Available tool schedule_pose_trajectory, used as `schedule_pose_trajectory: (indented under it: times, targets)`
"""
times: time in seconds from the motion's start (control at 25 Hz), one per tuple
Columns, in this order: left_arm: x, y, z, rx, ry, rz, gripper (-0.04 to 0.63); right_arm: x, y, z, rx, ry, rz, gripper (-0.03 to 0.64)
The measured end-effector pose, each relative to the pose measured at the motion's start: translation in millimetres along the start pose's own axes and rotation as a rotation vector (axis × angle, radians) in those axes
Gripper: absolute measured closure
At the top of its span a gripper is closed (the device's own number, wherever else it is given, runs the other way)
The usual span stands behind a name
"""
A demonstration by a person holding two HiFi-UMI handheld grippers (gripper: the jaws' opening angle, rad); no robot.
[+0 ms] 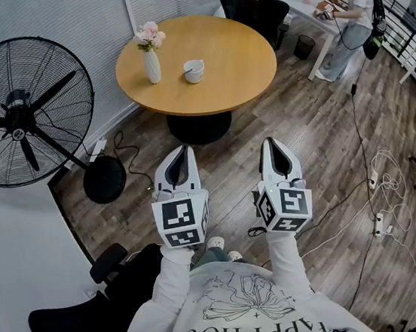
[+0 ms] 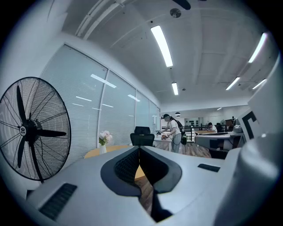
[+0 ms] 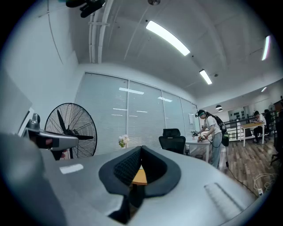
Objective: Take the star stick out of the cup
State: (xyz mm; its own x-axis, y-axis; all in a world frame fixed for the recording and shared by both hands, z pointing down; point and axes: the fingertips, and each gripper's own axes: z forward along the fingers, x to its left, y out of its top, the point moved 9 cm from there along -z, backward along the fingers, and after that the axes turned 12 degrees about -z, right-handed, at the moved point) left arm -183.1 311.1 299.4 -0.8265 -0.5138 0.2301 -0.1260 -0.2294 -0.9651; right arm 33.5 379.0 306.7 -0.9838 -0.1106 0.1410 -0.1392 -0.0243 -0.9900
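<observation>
Round wooden table (image 1: 237,70) on plank floor (image 1: 328,157), fan (image 1: 22,110) alongside; left tool (image 1: 184,151) and right tool (image 1: 269,143) pressed together, empty.

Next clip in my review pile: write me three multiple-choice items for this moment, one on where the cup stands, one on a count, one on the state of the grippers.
1. In the head view, where does the white cup stand on the round table, relative to the flower vase?
A. to its left
B. to its right
C. touching it, in front

2. How many things stand on the round table?
A. two
B. three
C. five

3. How are the left gripper and the right gripper?
A. both shut, with nothing between the jaws
B. both wide open
C. both shut on the cup

Answers:
1 B, the cup sits apart from the vase, on its right.
2 A, only the vase and the cup are on the tabletop.
3 A, each gripper view shows the jaws meeting, far short of the table.
</observation>
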Motion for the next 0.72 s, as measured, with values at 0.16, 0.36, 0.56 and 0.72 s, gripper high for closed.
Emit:
schedule_pose_trajectory:
  times: [0.16,0.36,0.56,0.72]
  targets:
    - [1.2,-0.4,1.2,-0.002,0.002,-0.002,0.588,0.2,-1.2,1.3,0.0,0.0,0.0,0.606]
    - [3.2,0.4,4.1,-0.001,0.0,-0.004,0.588,0.9,-1.6,4.7,0.004,0.001,0.006,0.606]
    - [8.8,0.4,9.6,-0.003,-0.003,-0.009,0.588,1.4,-3.9,11.7,0.01,-0.009,0.023,0.606]
    - [17.0,0.4,17.5,0.003,-0.017,-0.01,0.588,4.0,-5.4,21.8,0.014,-0.017,0.021,0.606]
